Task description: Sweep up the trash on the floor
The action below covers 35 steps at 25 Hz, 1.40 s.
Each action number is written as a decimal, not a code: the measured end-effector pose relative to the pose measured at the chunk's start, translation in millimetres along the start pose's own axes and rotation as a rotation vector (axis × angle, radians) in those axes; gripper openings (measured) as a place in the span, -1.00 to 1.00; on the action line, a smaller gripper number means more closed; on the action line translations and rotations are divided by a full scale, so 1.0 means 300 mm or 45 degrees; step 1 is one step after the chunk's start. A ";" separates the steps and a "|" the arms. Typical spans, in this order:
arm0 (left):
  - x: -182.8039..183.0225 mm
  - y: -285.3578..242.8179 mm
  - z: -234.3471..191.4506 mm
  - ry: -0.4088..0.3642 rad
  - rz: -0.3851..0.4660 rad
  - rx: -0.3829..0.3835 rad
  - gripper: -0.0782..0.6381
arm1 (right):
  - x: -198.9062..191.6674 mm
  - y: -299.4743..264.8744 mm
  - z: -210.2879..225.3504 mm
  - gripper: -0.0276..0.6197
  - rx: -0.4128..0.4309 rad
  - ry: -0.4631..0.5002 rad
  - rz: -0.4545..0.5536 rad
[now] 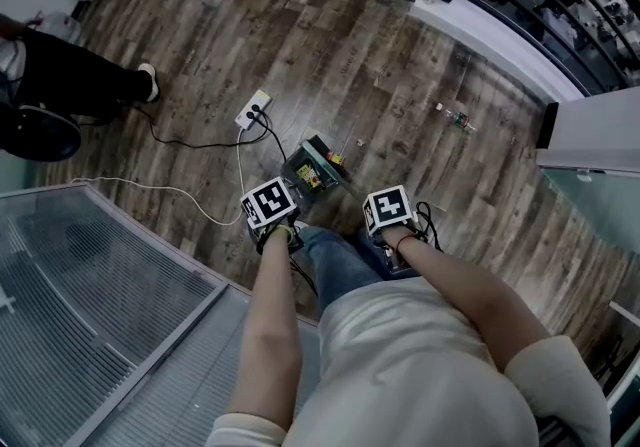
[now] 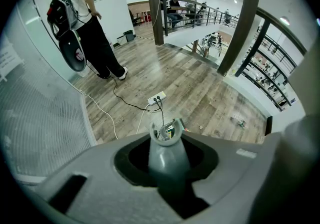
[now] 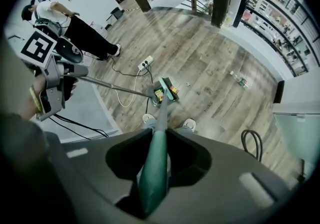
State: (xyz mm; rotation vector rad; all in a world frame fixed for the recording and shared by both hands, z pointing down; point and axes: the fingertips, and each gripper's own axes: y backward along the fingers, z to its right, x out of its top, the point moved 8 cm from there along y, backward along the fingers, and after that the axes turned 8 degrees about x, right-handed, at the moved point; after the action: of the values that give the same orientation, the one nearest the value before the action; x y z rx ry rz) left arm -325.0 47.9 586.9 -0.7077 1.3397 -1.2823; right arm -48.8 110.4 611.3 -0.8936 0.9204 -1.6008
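Two grippers: each clamped on a handle.
Left gripper: jaws closed on the grey dustpan handle.
Right gripper: jaws closed on the green broom handle.
Dustpan: on the floor, wrappers inside, broom head at it.
Trash: loose on the floor, well right of the dustpan.
Power strip: near the dustpan, to its left.
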 end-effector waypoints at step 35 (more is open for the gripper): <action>-0.011 0.012 -0.004 -0.010 0.012 0.002 -0.52 | 0.002 0.259 0.179 -0.62 -0.081 0.055 0.213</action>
State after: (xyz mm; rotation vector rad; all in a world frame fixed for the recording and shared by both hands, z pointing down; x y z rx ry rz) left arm -324.5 52.3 584.4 -0.7038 1.3341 -1.2713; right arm 30.7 90.2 564.6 -0.8064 1.0537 -1.4591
